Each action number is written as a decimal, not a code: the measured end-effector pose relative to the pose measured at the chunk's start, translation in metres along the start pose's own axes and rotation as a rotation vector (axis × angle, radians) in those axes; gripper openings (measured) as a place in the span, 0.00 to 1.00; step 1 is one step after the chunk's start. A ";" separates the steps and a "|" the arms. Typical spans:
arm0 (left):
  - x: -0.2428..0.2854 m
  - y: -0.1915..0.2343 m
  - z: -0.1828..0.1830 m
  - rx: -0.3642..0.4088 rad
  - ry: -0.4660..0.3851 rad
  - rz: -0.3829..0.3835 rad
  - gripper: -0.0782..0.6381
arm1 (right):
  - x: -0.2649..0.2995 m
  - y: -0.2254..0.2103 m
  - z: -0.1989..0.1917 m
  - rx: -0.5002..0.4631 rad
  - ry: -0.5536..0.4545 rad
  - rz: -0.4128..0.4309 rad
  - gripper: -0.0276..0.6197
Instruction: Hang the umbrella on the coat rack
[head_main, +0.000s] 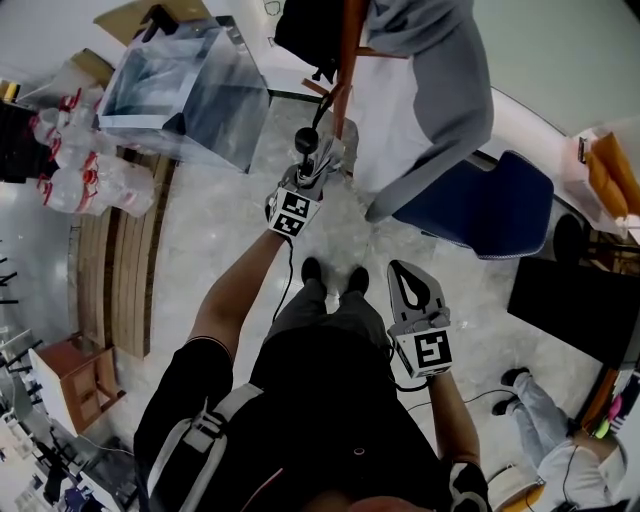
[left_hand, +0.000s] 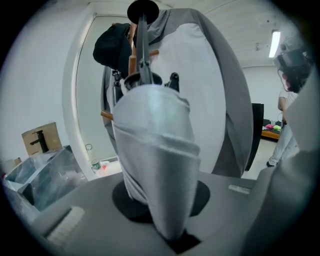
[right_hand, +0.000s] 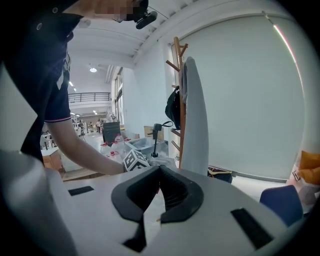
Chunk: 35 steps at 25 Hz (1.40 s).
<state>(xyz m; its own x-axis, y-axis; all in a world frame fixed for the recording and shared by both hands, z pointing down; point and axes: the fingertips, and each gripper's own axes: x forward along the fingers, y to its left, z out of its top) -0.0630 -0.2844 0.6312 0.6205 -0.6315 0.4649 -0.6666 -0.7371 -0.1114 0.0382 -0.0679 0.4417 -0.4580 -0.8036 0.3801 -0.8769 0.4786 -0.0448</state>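
Note:
The folded grey umbrella (head_main: 323, 160) has a black shaft ending in a round black knob (head_main: 306, 139). My left gripper (head_main: 314, 174) is shut on its fabric bundle and holds it out in front of me. In the left gripper view the umbrella (left_hand: 157, 150) stands up between the jaws, knob (left_hand: 143, 10) at the top. Just beyond it is the wooden coat rack (head_main: 346, 55), which carries a grey coat (head_main: 440, 100) and a dark bag (left_hand: 112, 47). My right gripper (head_main: 401, 270) is lower and to the right, shut and empty. Its view shows the rack (right_hand: 177, 95) and the umbrella's knob (right_hand: 157, 127) ahead.
A blue chair (head_main: 480, 205) stands right of the rack's base. At the left are a clear plastic box (head_main: 185, 85), several water bottles (head_main: 80, 160), a wooden pallet (head_main: 125, 260) and a small stool (head_main: 75, 375). Another person (head_main: 550, 430) crouches by a black table (head_main: 575, 300).

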 end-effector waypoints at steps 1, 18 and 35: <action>0.002 0.004 -0.004 -0.011 0.013 0.024 0.16 | 0.000 -0.001 0.000 0.007 -0.006 -0.002 0.05; 0.021 0.014 -0.025 0.024 0.135 0.184 0.17 | 0.004 -0.011 -0.019 0.047 0.045 0.024 0.05; 0.033 0.025 -0.023 0.079 0.222 0.204 0.17 | 0.006 -0.017 -0.033 0.096 0.091 0.036 0.05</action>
<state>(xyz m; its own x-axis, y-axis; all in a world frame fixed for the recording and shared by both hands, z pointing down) -0.0687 -0.3181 0.6640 0.3663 -0.7067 0.6053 -0.7287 -0.6224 -0.2857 0.0549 -0.0691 0.4754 -0.4783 -0.7486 0.4591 -0.8719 0.4673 -0.1463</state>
